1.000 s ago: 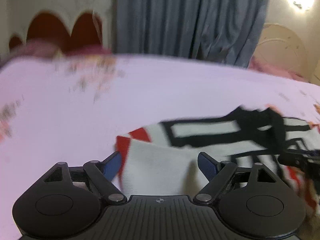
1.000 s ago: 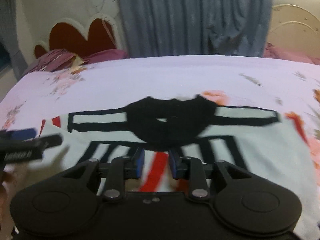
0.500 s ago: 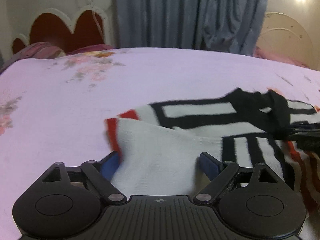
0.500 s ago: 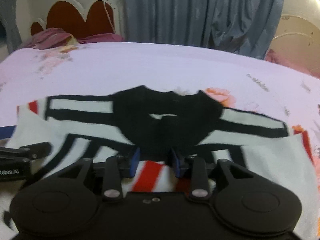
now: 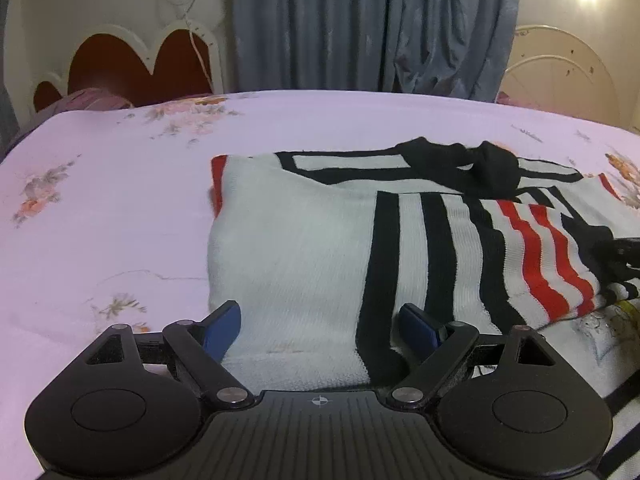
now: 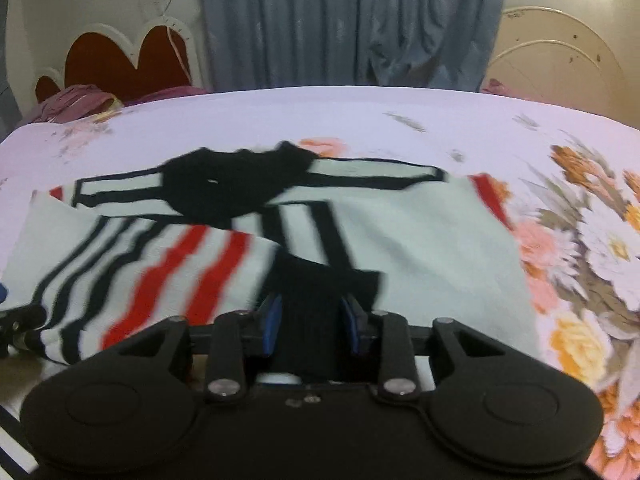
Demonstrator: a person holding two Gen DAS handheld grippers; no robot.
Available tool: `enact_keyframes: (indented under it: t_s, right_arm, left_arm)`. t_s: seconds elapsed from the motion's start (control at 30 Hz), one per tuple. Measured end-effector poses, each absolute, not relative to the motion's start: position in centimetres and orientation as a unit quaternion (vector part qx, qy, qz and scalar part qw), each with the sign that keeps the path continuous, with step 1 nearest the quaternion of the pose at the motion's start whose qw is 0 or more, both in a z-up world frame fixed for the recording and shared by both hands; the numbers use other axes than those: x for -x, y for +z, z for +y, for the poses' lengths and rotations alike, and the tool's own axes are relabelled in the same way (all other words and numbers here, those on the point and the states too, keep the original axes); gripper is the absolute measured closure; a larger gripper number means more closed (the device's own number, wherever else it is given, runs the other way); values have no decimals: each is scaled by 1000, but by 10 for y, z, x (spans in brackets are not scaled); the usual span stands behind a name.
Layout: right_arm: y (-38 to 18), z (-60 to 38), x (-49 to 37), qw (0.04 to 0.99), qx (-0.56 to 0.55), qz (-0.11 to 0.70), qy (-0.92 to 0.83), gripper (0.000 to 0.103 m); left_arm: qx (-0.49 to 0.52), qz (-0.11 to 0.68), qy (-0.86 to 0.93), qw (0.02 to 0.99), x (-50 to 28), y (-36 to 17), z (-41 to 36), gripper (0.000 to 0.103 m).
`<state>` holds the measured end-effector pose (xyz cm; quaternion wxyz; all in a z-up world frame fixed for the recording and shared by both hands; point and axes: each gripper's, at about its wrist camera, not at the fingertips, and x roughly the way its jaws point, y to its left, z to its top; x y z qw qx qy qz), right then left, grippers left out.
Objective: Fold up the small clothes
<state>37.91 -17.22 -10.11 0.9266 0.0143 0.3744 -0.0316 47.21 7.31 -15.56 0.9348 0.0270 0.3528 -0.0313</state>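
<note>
A small white knit sweater (image 5: 296,240) with black and red stripes and a black collar (image 5: 476,164) lies on the bed, its left sleeve folded over the body. My left gripper (image 5: 320,324) is open, its blue fingers either side of the sweater's near hem. My right gripper (image 6: 312,320) holds a black cuff (image 6: 320,292) of the sweater (image 6: 400,236) between its fingers, at the garment's middle near edge. The right gripper's tip shows at the right edge of the left wrist view (image 5: 624,252).
The bed has a pale pink floral sheet (image 5: 100,208). A red heart-shaped headboard (image 5: 132,64) and grey-blue curtain (image 5: 360,24) stand behind it. A purple bundle of cloth (image 6: 76,100) lies at the far left. A white arched bed frame (image 6: 560,60) stands at right.
The left sleeve side has been folded over the sweater's body and laid flat. My right gripper moved right and towards me with the cuff. My left gripper stayed open.
</note>
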Motion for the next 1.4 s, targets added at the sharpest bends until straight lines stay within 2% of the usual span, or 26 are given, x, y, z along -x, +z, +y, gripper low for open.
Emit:
enact_keyframes:
  t_s: [0.17, 0.33, 0.4, 0.43, 0.67, 0.97, 1.07, 1.27, 1.4]
  right_arm:
    - [-84, -207, -345, 927, -43, 373, -18, 69]
    - [-74, -245, -287, 923, -83, 375, 4, 67]
    - [-76, -261, -262, 918, -101, 383, 4, 53]
    - [-78, -267, -249, 915, -108, 388, 6, 52]
    - [-100, -299, -175, 884, -189, 427, 27, 52]
    - [-112, -291, -100, 865, -253, 424, 94, 52]
    - [-116, -287, -83, 851, -281, 427, 121, 54]
    - [-126, -289, -68, 825, -344, 423, 148, 58]
    - [-136, -298, -79, 808, -385, 418, 157, 66]
  left_arm:
    - [-33, 346, -20, 937, -441, -141, 78, 17]
    - [-31, 381, -28, 924, -384, -151, 90, 17]
    - [-22, 393, -33, 919, -358, -156, 95, 17]
    - [-14, 396, -33, 917, -345, -158, 98, 20]
    - [46, 405, -40, 912, -278, -164, 113, 27]
    - [121, 409, -99, 899, -213, -173, 132, 29]
    - [162, 411, -120, 889, -199, -177, 136, 35]
    - [246, 401, -150, 869, -187, -187, 146, 36]
    - [332, 386, -174, 843, -203, -200, 158, 36]
